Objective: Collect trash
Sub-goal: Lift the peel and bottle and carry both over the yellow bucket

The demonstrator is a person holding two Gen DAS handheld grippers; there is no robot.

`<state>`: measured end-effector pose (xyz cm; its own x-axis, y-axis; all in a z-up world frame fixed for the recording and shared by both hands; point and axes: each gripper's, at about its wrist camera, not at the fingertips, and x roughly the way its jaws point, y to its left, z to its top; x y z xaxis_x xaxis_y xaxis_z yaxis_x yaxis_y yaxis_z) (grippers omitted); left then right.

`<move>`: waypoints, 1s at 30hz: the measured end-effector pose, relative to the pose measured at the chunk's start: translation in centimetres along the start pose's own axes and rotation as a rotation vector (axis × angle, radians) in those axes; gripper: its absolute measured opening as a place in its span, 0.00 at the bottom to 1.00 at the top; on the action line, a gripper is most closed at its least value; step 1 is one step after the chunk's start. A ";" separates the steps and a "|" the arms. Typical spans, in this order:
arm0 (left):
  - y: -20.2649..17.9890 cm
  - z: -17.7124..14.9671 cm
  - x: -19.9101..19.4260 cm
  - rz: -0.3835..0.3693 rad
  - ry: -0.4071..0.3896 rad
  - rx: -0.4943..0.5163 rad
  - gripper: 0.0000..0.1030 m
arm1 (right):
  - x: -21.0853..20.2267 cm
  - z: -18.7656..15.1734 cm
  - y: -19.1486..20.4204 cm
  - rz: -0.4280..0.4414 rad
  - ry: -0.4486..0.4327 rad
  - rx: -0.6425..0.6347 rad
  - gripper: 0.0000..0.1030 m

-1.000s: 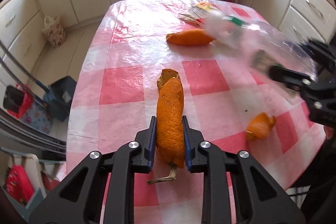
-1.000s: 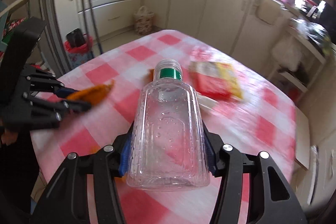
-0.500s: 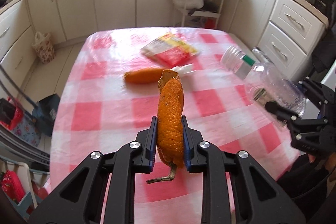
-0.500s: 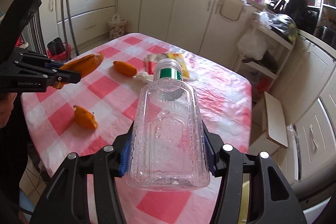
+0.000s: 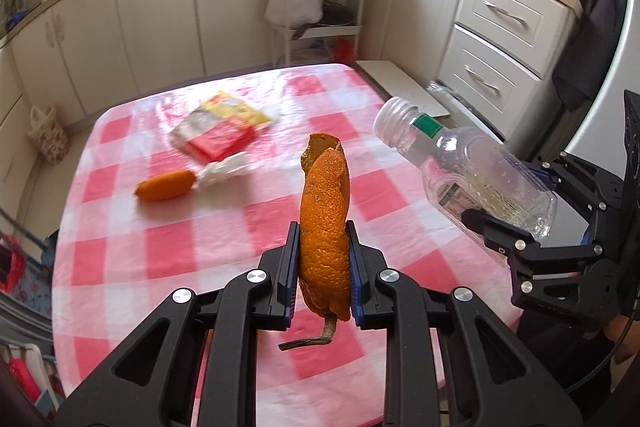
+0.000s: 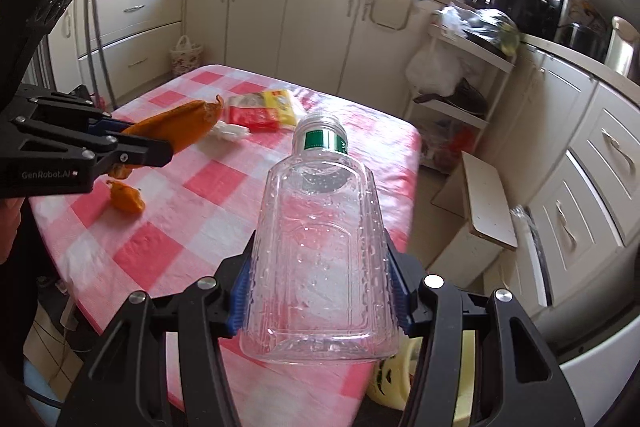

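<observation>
Both tongs lifted: peel (image 5: 325, 227), bottle (image 6: 320, 251) gripped.

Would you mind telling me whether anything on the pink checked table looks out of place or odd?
Yes: litter lies on the pink checked tablecloth: an orange peel piece touching a crumpled white tissue, a red-and-yellow wrapper, and another peel scrap near the edge. The capless clear plastic bottle has droplets inside.

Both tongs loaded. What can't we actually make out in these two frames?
- Where the trash goes: only a yellow container shows in the right wrist view, mostly hidden by the plastic bottle and the tongs.
- Wrapper print: blurred, left wrist view.
- Bottle label: too small, left wrist view.
</observation>
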<state>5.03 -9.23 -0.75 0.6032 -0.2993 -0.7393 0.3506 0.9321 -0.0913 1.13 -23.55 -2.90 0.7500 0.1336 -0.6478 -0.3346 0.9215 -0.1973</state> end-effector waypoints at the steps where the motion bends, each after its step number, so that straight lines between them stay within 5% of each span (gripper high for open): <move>1: -0.5 0.0 0.1 -0.004 0.001 0.008 0.20 | -0.1 -0.2 -0.4 -0.006 0.001 0.005 0.53; 13: -8.0 2.0 1.7 -0.055 -0.002 0.115 0.20 | -1.9 -3.8 -8.6 -0.120 0.062 0.073 0.53; 30: -15.2 4.0 5.9 -0.118 0.033 0.203 0.20 | 1.5 -7.8 -15.4 -0.165 0.175 0.245 0.53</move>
<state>6.12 -26.01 -1.10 0.5268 -0.3937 -0.7533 0.5558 0.8301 -0.0451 2.97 -40.40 -6.61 0.6664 -0.0691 -0.7424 -0.0544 0.9885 -0.1409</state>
